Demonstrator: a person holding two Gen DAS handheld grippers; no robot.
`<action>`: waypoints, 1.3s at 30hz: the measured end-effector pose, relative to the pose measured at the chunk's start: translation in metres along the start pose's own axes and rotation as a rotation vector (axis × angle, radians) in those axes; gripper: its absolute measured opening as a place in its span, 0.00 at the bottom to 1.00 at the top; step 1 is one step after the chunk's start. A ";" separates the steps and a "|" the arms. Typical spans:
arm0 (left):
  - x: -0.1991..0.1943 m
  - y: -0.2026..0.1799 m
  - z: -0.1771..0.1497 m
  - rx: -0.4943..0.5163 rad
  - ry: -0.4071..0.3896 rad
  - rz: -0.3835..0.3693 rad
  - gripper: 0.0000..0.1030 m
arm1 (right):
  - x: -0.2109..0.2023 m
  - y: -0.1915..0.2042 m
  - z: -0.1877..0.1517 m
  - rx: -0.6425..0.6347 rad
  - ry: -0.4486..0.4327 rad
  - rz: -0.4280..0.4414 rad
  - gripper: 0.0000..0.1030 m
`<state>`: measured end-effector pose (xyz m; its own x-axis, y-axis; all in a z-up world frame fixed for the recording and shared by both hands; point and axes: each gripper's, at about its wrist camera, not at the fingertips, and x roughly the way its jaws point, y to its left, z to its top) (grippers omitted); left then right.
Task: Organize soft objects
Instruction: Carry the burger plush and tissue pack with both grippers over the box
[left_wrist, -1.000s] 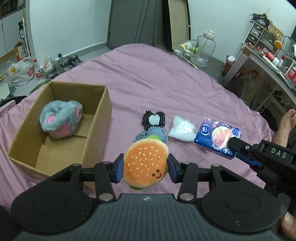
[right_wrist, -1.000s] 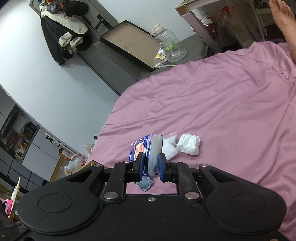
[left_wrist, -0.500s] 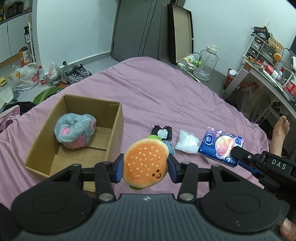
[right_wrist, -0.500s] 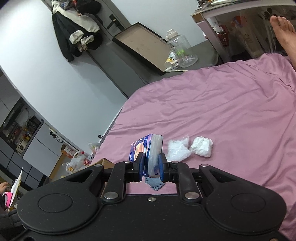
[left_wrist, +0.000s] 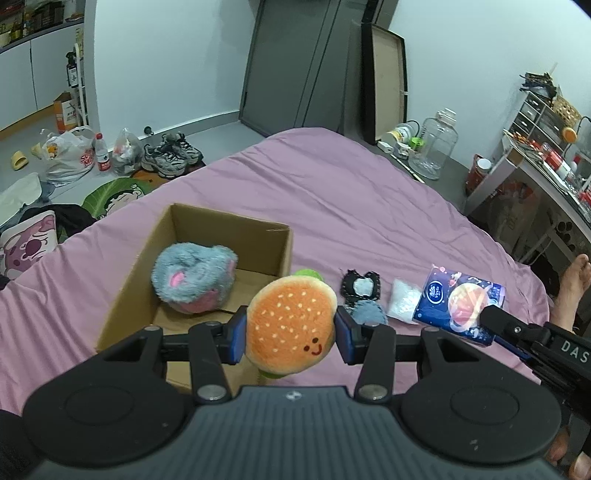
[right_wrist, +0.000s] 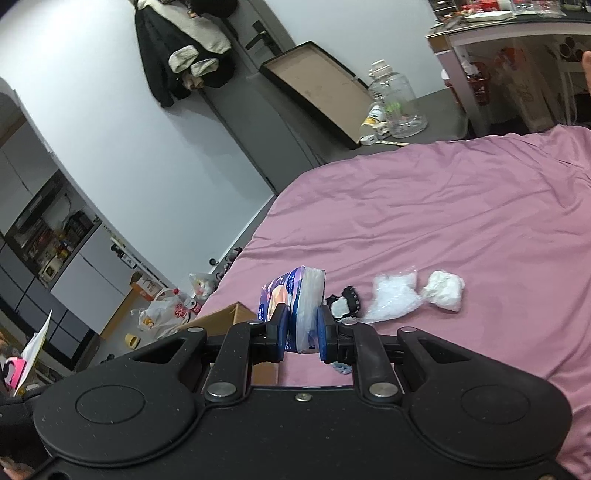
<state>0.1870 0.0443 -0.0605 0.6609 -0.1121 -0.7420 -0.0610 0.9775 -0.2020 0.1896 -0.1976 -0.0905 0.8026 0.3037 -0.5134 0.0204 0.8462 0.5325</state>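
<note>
Grey plush (left_wrist: 195, 278) already in the cardboard box (left_wrist: 284, 254), left gripper (left_wrist: 290, 332) clamped on burger plush (left_wrist: 291, 325), right gripper (right_wrist: 302, 332) pinching tissue pack (right_wrist: 295, 299), both unboxed; black-and-grey toy (left_wrist: 360, 291) and plastic bags (right_wrist: 395, 297) lie beyond the fingertips.

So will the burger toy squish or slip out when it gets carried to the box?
Probably squishes a bit: the burger toy looks like stuffed plush, and the left gripper is pinching its sides. It likely won't slip, since fuzzy fabric grips the pads well. It seems light, held up without sagging.
</note>
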 end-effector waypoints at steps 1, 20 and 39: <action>0.001 0.003 0.001 -0.003 0.000 0.003 0.45 | 0.001 0.002 -0.001 -0.005 0.002 0.000 0.16; 0.035 0.058 0.002 -0.064 0.061 0.055 0.45 | 0.026 0.033 -0.015 -0.060 0.055 -0.007 0.16; 0.066 0.107 0.011 -0.101 0.138 0.126 0.46 | 0.079 0.082 -0.020 -0.069 0.127 0.078 0.16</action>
<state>0.2324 0.1439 -0.1238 0.5351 -0.0203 -0.8446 -0.2161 0.9632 -0.1600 0.2428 -0.0958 -0.1006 0.7179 0.4186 -0.5562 -0.0833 0.8449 0.5284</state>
